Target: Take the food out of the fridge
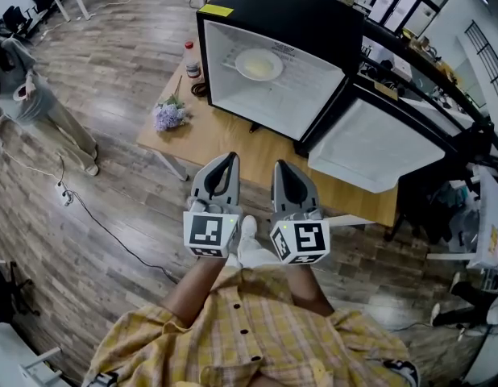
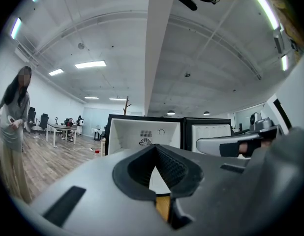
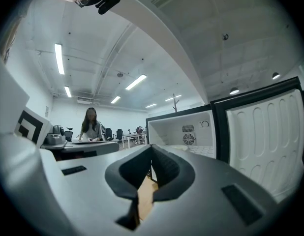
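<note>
A small black fridge point(image 1: 275, 59) stands on a wooden table point(image 1: 225, 139) with its door point(image 1: 376, 145) swung open to the right. On the white floor inside sits a pale plate of food point(image 1: 259, 64). My left gripper point(image 1: 230, 160) and right gripper point(image 1: 282, 168) are side by side at the table's near edge, pointing level at the fridge and well short of it. Both are shut with nothing between the jaws. The left gripper view shows the open fridge point(image 2: 144, 134) beyond my left gripper point(image 2: 155, 147). The right gripper view shows the fridge point(image 3: 184, 132) and its door point(image 3: 265, 141) beyond my right gripper point(image 3: 152, 149).
On the table left of the fridge are a red-capped bottle point(image 1: 190, 58), a dark coiled cord point(image 1: 199, 89) and a bunch of purple flowers point(image 1: 168, 116). A person point(image 1: 31, 95) stands on the wooden floor at far left. Desks and dark equipment point(image 1: 450, 160) crowd the right side.
</note>
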`<action>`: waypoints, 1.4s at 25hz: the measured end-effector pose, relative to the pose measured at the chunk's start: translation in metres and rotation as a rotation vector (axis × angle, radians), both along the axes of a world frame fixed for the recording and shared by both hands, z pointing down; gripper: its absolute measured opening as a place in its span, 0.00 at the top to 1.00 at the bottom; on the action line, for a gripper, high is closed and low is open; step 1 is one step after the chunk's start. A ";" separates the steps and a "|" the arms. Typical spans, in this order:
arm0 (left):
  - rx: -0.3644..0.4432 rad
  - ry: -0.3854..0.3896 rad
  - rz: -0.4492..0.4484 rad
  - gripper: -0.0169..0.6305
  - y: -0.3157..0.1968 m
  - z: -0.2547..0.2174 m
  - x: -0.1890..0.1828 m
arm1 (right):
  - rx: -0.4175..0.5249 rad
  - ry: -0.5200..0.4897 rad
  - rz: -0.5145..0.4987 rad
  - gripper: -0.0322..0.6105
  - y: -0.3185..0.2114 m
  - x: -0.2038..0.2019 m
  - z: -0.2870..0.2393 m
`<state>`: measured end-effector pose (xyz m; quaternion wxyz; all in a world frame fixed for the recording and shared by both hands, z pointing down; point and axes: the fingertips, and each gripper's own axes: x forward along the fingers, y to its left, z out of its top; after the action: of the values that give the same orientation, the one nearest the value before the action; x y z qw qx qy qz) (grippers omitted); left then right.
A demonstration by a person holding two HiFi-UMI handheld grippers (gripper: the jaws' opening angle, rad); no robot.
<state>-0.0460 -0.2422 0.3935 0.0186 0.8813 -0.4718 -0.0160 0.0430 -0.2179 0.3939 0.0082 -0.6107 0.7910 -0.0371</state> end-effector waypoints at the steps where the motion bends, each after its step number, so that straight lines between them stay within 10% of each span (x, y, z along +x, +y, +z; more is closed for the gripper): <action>1: 0.001 0.000 -0.003 0.96 -0.005 0.000 0.001 | 0.000 -0.002 -0.002 0.94 -0.006 0.001 0.000; 9: 0.021 -0.005 -0.033 0.96 -0.046 -0.007 0.007 | -0.007 -0.038 -0.038 0.94 -0.056 0.005 0.000; 19: 0.033 -0.048 -0.079 0.96 -0.087 -0.007 0.007 | -0.126 -0.721 -0.167 0.94 -0.125 0.010 0.024; 35: 0.003 -0.086 -0.139 0.96 -0.121 0.005 -0.007 | -0.339 -1.375 -0.061 0.78 -0.208 0.014 0.090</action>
<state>-0.0535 -0.3636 0.3983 -0.0043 0.8462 -0.5324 0.0197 0.0571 -0.4256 0.4838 0.4095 -0.4195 0.6067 -0.5368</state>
